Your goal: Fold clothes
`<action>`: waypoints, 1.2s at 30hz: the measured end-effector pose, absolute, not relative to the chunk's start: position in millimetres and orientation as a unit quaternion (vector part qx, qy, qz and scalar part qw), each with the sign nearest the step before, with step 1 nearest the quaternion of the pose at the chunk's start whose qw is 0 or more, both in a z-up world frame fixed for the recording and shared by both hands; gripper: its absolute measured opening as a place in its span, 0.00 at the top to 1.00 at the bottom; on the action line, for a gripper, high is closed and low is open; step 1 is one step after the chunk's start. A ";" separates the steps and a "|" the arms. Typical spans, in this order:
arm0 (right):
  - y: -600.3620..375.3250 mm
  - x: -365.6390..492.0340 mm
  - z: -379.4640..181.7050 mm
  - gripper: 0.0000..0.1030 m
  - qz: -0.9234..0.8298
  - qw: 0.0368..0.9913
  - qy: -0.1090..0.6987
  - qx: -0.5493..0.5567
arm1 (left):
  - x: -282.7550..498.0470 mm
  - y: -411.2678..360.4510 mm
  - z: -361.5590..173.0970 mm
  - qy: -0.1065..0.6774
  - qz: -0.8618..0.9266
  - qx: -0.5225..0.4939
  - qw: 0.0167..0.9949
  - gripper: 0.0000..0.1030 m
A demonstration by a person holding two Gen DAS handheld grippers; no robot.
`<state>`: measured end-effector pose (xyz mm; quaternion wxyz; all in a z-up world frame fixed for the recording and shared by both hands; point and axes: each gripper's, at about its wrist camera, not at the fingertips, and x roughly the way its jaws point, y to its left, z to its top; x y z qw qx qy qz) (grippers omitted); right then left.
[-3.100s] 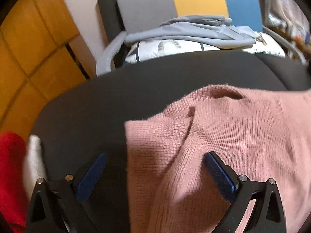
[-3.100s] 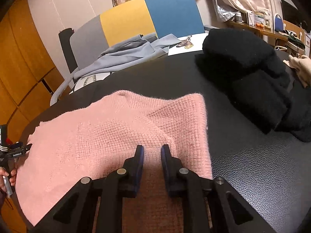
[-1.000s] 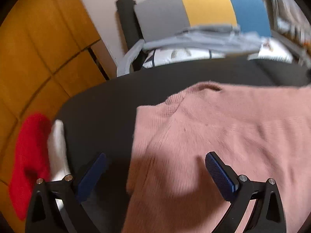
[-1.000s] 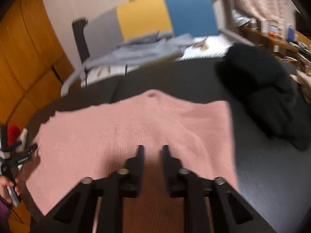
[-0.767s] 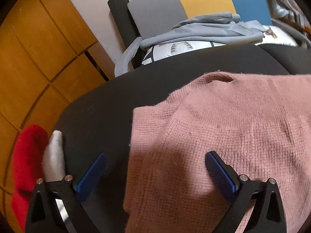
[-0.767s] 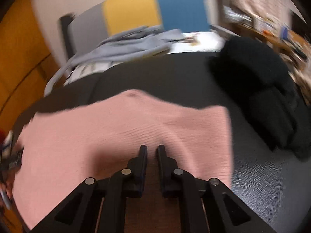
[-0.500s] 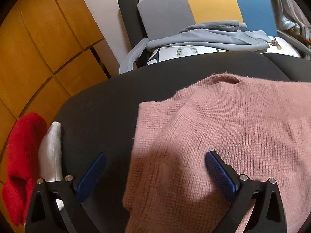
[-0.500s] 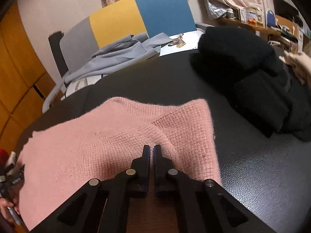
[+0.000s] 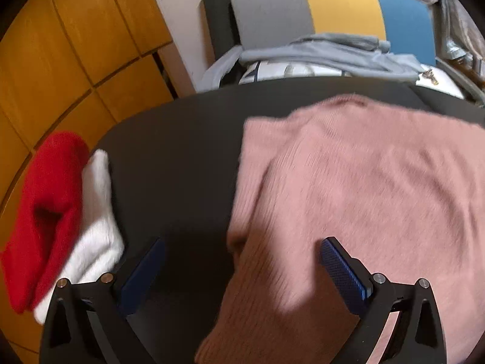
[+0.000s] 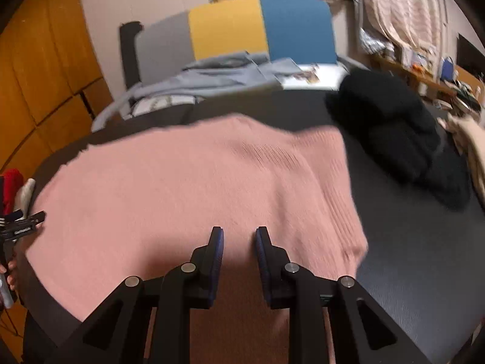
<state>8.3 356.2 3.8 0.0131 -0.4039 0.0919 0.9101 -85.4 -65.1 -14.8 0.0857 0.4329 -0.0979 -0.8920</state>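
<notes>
A pink knit sweater (image 9: 363, 188) lies spread on the black table (image 9: 175, 157), neckline toward the far side. My left gripper (image 9: 242, 261) is open wide over the sweater's left edge, which runs between its blue-padded fingers (image 9: 342, 270). In the right wrist view the sweater (image 10: 197, 182) fills the middle of the table. My right gripper (image 10: 239, 248) hovers at its near edge, open by a narrow gap, with pink knit showing between the pads. The left gripper (image 10: 21, 227) shows at the far left of that view, held by a hand.
A red and white garment (image 9: 57, 212) lies at the table's left rim. A heap of black clothing (image 10: 394, 127) sits at the right. Behind the table stands a grey, yellow and blue chair (image 10: 236, 33) draped with grey clothing (image 10: 212, 75). Wooden panels line the left.
My right gripper was shut half a second ago and its fingers now stand slightly apart. Both views are blurred by motion. More of the red and white garment shows in the left view.
</notes>
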 end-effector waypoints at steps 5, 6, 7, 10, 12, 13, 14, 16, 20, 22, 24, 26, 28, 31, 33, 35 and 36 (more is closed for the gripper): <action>370.7 19.4 -11.9 0.81 0.916 0.008 0.111 -0.385 | -78.0 -77.1 -17.7 -0.078 -0.894 0.434 0.081 0.00; 369.4 21.1 -12.2 0.81 0.917 0.009 0.107 -0.384 | -76.5 -79.5 -18.2 -0.074 -0.894 0.434 0.080 0.00; 368.1 22.9 -12.4 0.81 0.918 0.010 0.104 -0.382 | -75.1 -81.9 -18.8 -0.071 -0.895 0.434 0.079 0.00; 367.5 26.6 -12.2 0.80 0.918 0.009 0.105 -0.383 | -70.6 -89.1 -20.5 -0.059 -0.896 0.434 0.076 0.00; 375.9 24.5 -8.3 0.80 0.911 0.002 0.130 -0.393 | -65.8 -96.1 -15.6 -0.054 -0.898 0.429 0.085 0.00; 381.2 28.5 -4.7 0.78 0.909 0.007 0.143 -0.392 | -63.1 -99.8 -12.6 -0.052 -0.899 0.426 0.091 0.00; 386.6 32.8 -1.1 0.76 0.907 0.013 0.156 -0.391 | -60.5 -103.6 -9.5 -0.050 -0.899 0.423 0.096 0.00; 404.6 49.1 8.1 0.74 0.909 0.026 0.192 -0.368 | -55.3 -111.0 -3.4 -0.046 -0.901 0.417 0.107 0.00; 442.7 68.6 8.9 0.58 0.900 0.042 0.249 -0.356 | -44.8 -125.9 8.9 -0.037 -0.904 0.405 0.130 0.00; 463.7 75.2 5.9 0.55 0.889 0.052 0.275 -0.364 | -40.1 -126.9 15.5 -0.037 -0.907 0.396 0.135 0.00; 476.7 73.5 -0.3 0.54 0.875 0.054 0.291 -0.383 | -37.6 -113.4 22.4 -0.042 -0.914 0.385 0.120 0.00; 484.5 71.4 -5.7 0.53 0.865 0.045 0.304 -0.396 | -36.7 -93.8 27.5 -0.044 -0.919 0.383 0.083 0.00; 485.6 64.3 -11.5 0.49 0.861 0.031 0.310 -0.403 | -34.5 -65.7 29.9 -0.052 -0.921 0.384 0.039 0.00; 483.5 50.2 -19.6 0.48 0.856 0.018 0.318 -0.408 | -30.0 -24.4 30.2 -0.070 -0.921 0.382 -0.020 0.00; 485.3 41.6 -23.9 0.47 0.849 0.001 0.344 -0.401 | -24.2 1.4 30.0 -0.085 -0.920 0.378 -0.055 0.00; 492.4 36.3 -33.9 0.46 0.829 -0.021 0.403 -0.388 | -17.5 25.7 30.3 -0.097 -0.918 0.373 -0.090 0.00; 496.0 33.7 -38.9 0.46 0.817 -0.031 0.431 -0.381 | -13.7 36.2 31.2 -0.100 -0.917 0.372 -0.107 0.00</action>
